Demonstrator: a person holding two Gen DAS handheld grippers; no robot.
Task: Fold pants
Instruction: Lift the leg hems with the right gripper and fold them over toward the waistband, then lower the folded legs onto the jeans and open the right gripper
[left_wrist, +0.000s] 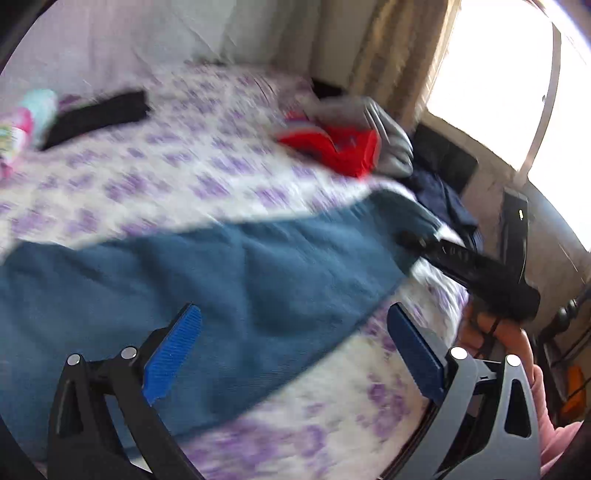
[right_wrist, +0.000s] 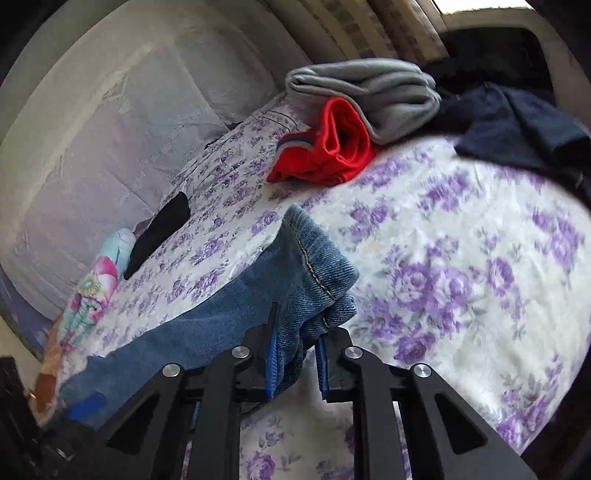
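Blue denim pants lie stretched across a bed with a purple-flowered sheet. My left gripper is open above the pants, its blue pads apart and empty. My right gripper is shut on the hem end of the pants and lifts it off the sheet. The right gripper also shows in the left wrist view at the far end of the pants.
A red garment and a grey one are piled at the back of the bed, with dark navy clothes to the right. A folded black item and a colourful bundle lie at the left. A bright window is at the right.
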